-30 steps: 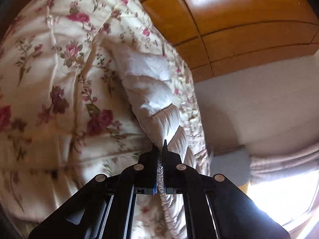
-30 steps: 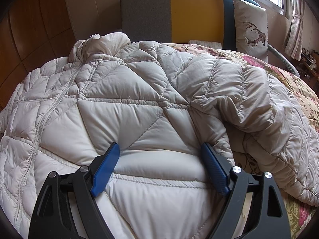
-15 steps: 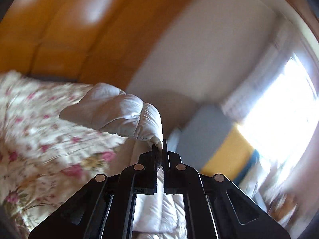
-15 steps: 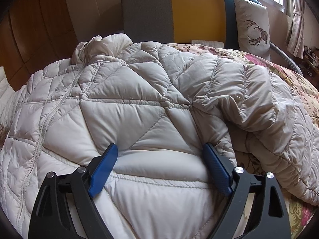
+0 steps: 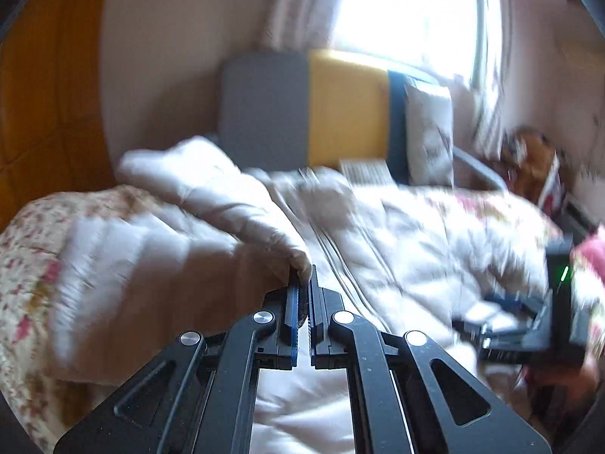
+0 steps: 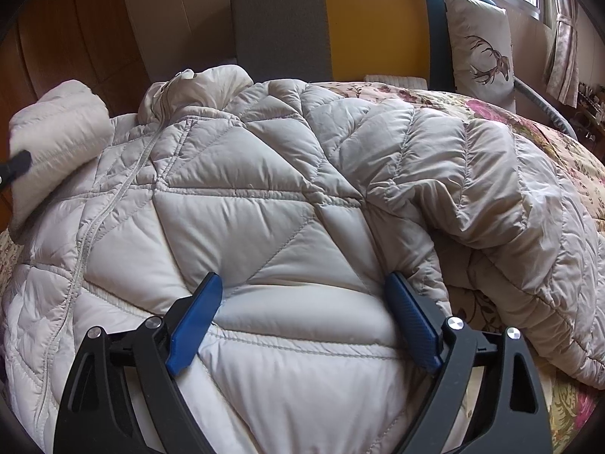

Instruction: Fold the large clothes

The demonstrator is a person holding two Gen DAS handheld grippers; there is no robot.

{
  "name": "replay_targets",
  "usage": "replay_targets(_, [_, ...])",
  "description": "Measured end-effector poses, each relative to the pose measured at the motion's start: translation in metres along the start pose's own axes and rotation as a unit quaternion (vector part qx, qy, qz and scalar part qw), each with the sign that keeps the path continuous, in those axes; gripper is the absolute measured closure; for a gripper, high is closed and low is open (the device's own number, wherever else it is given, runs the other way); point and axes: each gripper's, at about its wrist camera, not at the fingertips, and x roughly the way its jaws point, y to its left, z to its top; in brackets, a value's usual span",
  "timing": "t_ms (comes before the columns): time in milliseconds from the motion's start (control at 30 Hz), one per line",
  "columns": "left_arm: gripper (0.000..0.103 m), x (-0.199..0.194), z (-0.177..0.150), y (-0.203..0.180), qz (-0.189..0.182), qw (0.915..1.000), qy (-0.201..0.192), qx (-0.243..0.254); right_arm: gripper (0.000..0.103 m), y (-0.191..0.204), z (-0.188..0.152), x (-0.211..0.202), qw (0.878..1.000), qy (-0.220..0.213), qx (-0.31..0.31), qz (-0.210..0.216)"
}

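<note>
Lying zipped and front-up across a floral bedspread (image 6: pixel 559 151), a pale quilted puffer jacket (image 6: pixel 264 219) fills most of the right wrist view. At 9 o'clock in that view, the jacket's left-hand sleeve (image 6: pixel 56 132) is seen lifted off the bedspread and carried over the jacket's edge, with a dark gripper tip just showing against it at the frame's border. The zipper (image 6: pixel 124 189) is traced from the collar at 11 o'clock down toward 8 o'clock. At 6 o'clock the right gripper (image 6: pixel 304 302) is set against the jacket's lower panel, its blue pads (image 6: pixel 194 317) spread wide with the padded fabric bulging between them and nothing clamped. At 3 o'clock the other sleeve (image 6: pixel 491 196) is draped loosely over the bedspread. Behind, a grey and yellow headboard (image 6: pixel 370 19) is seen at 12 o'clock and a stag-print cushion (image 6: pixel 482 49) at 1 o'clock.

In the blurred left wrist view, the left gripper (image 5: pixel 302 283) is seen at centre with its jaws pressed together on the cuff end of the sleeve (image 5: pixel 211 204), which runs away toward 10 o'clock above the jacket body (image 5: pixel 397 234). The right gripper (image 5: pixel 529 325) is visible at 3 o'clock, resting on the jacket.
</note>
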Motion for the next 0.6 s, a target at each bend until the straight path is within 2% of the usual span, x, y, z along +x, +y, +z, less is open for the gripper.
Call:
replay_targets(167, [0.097,0.028,-0.024,-0.025,-0.017,0.9973,0.044,0.057,0.015,-0.001,0.000,0.001,1.000,0.001,0.002,0.003])
replay_targets(267, [0.070,0.016,-0.023,-0.034,-0.051,0.9952,0.040,0.073,0.015,-0.001,0.000,0.001,1.000,0.001,0.003,0.003])
replay_targets(333, [0.038,-0.003,-0.023,-0.036,-0.074,0.9939,0.025,0.078,0.014,-0.001,0.000,0.001,1.000,0.001,0.003,0.003])
replay_targets(433, [0.037,-0.032,-0.020,-0.022,-0.066,0.9953,-0.009,0.071,0.014,-0.001,0.000,0.001,1.000,0.001,0.003,0.003])
replay_targets(500, [0.037,-0.044,-0.016,0.000,-0.054,0.9977,-0.023,0.033,0.014,-0.001,0.000,0.001,1.000,0.001,0.002,0.003])
replay_targets(567, [0.053,-0.052,-0.011,0.028,-0.028,0.9991,-0.031,-0.011,0.014,-0.001,0.000,0.001,1.000,0.001,0.002,0.003])
replay_targets(600, [0.064,-0.052,-0.009,0.048,-0.001,0.9988,-0.029,-0.040,0.014,-0.001,0.000,0.001,1.000,0.001,0.002,0.003])
